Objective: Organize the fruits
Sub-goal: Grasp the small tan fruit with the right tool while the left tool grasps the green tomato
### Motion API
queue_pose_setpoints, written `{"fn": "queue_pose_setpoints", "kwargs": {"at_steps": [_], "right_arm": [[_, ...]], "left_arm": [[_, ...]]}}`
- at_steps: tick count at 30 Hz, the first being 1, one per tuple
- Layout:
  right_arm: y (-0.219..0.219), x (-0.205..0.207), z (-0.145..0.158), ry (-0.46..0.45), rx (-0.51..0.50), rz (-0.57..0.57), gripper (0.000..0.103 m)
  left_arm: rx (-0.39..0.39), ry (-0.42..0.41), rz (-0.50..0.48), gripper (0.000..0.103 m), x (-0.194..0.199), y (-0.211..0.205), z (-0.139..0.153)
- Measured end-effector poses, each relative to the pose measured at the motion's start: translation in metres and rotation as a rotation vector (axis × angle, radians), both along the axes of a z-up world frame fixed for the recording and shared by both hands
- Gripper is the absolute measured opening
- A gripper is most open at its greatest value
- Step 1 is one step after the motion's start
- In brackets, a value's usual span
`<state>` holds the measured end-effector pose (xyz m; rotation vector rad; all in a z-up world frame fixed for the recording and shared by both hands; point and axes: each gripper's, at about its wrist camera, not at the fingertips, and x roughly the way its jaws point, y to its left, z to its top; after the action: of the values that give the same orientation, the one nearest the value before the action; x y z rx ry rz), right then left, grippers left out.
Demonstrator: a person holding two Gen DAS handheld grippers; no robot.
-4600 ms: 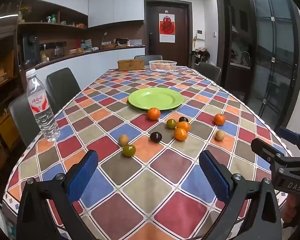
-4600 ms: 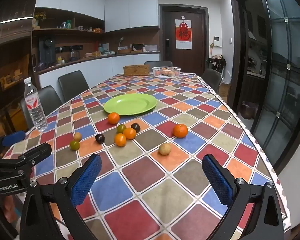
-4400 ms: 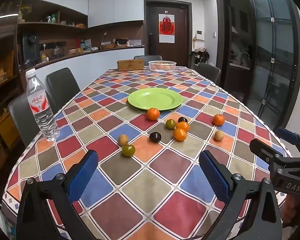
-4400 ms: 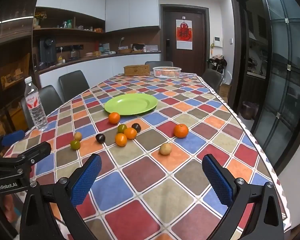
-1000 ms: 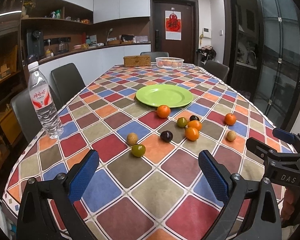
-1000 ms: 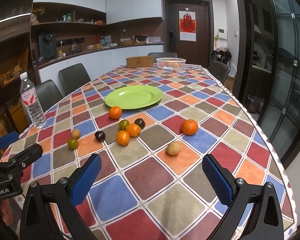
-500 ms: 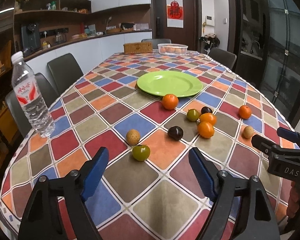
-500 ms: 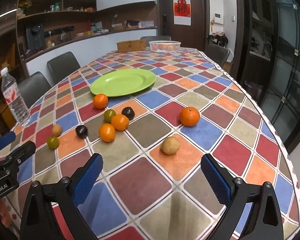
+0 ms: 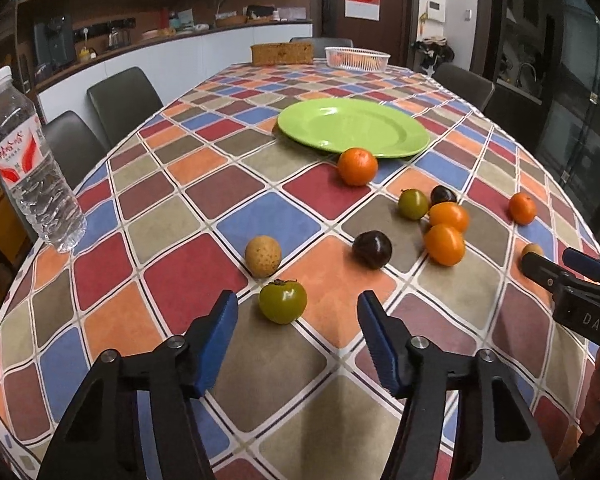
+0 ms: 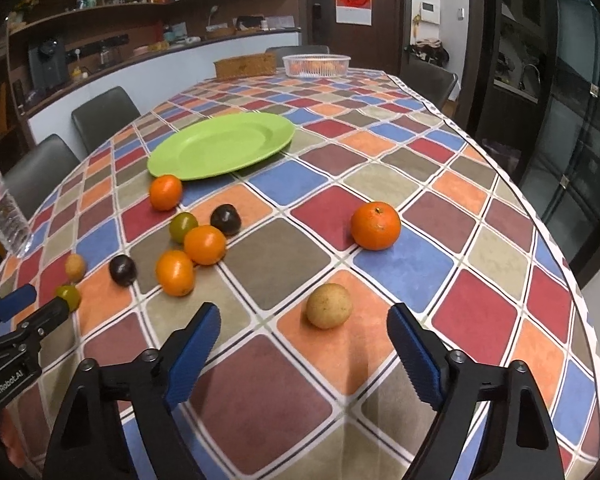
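The left gripper (image 9: 294, 322) is held open, a green fruit (image 9: 283, 301) lying just ahead between its jaws. The right gripper (image 10: 304, 330) is likewise open around a tan fruit (image 10: 329, 305). Both fruits are found well short of the plate (image 9: 352, 126); bare cloth (image 10: 480, 256) is left rightward to the table edge.

Left tool (image 9: 296, 324) held wide apart above the counter (image 9: 180, 216), just short of a green persimmon (image 9: 282, 301). Beyond it a tan fruit (image 9: 263, 255), then a dark plum (image 9: 372, 249). Far off, a green plate (image 9: 352, 127). Water bottle (image 9: 30, 172) upright at left.
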<state>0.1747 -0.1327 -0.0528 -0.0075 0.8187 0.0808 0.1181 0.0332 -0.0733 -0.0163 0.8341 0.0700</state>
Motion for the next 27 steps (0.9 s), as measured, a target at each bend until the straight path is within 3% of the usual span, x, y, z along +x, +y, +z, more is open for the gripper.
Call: {"fn": "queue_pose_setpoints", "kwargs": {"at_steps": [16,23,27], "right_arm": [[0.001,0.022,-0.015,0.065,-0.048,-0.010,0.045],[0.001,0.025,-0.016,0.069,-0.067,-0.007,0.030],[0.001,0.024,-0.015,0.068,-0.055,0.006,0.030]], "left_arm": [[-0.017,0.070,0.045,0.030,0.023,0.007,-0.014],[-0.013,0.070,0.039,0.029,0.023,0.006,-0.014],[-0.027,0.072,0.027,0.029,0.022,0.004,-0.013]]}}
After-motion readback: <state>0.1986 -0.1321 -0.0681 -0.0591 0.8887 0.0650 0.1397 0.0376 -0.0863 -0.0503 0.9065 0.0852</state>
